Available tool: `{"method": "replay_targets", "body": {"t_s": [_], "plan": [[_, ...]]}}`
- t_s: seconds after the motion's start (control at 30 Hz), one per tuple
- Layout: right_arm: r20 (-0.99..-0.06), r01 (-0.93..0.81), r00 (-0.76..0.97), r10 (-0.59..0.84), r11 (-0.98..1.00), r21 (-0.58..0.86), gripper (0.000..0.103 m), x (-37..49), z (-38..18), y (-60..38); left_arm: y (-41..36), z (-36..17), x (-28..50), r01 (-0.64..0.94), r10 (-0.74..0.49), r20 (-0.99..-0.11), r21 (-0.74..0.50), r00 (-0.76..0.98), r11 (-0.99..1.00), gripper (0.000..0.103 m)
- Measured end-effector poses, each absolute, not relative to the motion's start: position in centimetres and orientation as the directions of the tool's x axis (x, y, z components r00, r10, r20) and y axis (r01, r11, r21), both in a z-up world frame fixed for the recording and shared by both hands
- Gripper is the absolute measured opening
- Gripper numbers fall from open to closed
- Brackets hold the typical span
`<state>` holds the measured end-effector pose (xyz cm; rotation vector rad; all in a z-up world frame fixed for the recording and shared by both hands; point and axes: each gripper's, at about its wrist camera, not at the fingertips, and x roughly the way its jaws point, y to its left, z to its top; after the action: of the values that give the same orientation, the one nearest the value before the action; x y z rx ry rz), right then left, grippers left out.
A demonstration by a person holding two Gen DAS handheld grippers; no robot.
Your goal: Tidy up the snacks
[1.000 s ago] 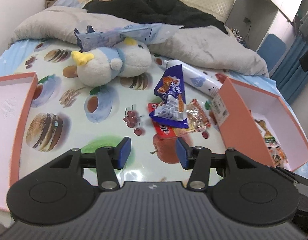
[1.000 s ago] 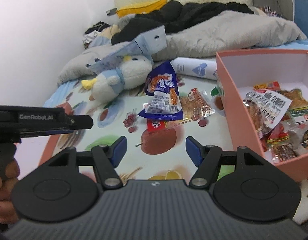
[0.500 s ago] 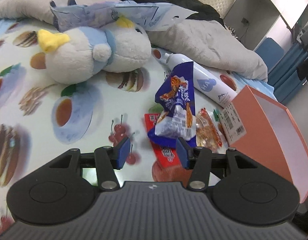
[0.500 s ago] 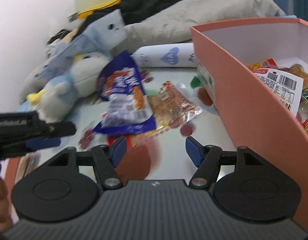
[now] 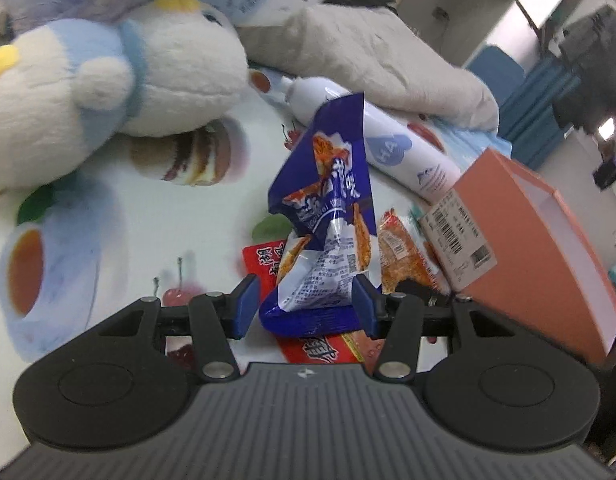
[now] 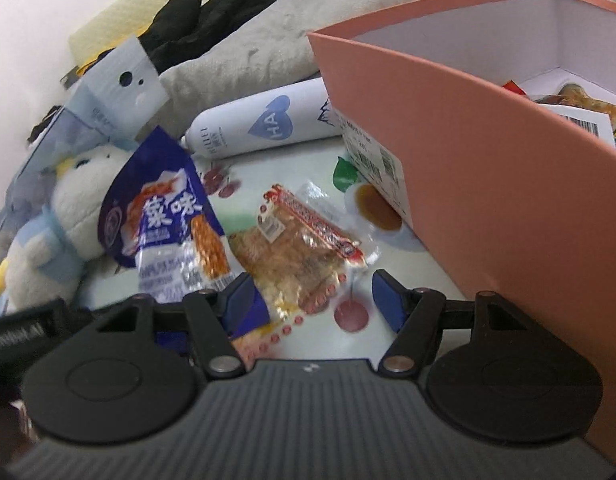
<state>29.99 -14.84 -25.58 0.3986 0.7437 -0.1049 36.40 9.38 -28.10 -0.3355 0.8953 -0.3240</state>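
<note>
- Straddling the blue bag, the left gripper is sitting low over the printed sheet; its jaws have just been closing and are standing apart, the bag's lower end between the pads. The right pad looks to be at the bag's edge; a gap is showing at the left pad.
- Lying under the blue bag, a red packet is showing at the bottom edge.
- Hovering over the clear snack pack, the right gripper is keeping its jaws spread, with no pinch on anything.
- Resting just beside the blue bag, the clear pack is lying flat near the pink box.
- Sitting inside the box, more snacks are partly showing.
- Lying behind the pile, a white bottle is touching the box corner; a plush bird is lying to the left.
</note>
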Motion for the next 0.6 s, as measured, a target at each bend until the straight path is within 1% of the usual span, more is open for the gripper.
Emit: {"method": "replay_targets", "body": {"t_s": [0.03,0.2,0.33,0.4,0.47,0.6], "plan": [[-0.676,0.236,0.735,0.049,0.917,0.323,0.069,30.3,-25.6,-14.9,9.1,-28.5,36.8,0.127,-0.399,-0.714,-0.403,0.575,0.906,0.05],[-0.663,0.222,0.741,0.103,0.895,0.388,0.069,31.3,-25.6,-15.2,9.0,-29.1,37.7,0.118,-0.413,-0.713,-0.426,0.566,0.897,0.039],[-0.627,0.165,0.75,0.211,0.858,0.486,0.069,31.8,-25.9,-15.5,9.0,-29.3,37.9,0.111,-0.407,-0.715,-0.423,0.568,0.899,0.035],[-0.616,0.142,0.752,0.236,0.854,0.5,0.069,31.9,-26.0,-15.2,9.1,-29.4,38.0,0.106,-0.408,-0.713,-0.429,0.571,0.897,0.033],[-0.601,0.124,0.751,0.274,0.835,0.536,0.064,32.2,-26.2,-15.4,9.2,-29.5,38.0,0.1,-0.406,-0.712,-0.43,0.573,0.897,0.031],[-0.55,0.078,0.766,0.333,0.801,0.594,0.065,32.6,-26.1,-15.4,9.5,-29.6,38.0,0.09,-0.413,-0.705,-0.448,0.577,0.89,0.03]]}}
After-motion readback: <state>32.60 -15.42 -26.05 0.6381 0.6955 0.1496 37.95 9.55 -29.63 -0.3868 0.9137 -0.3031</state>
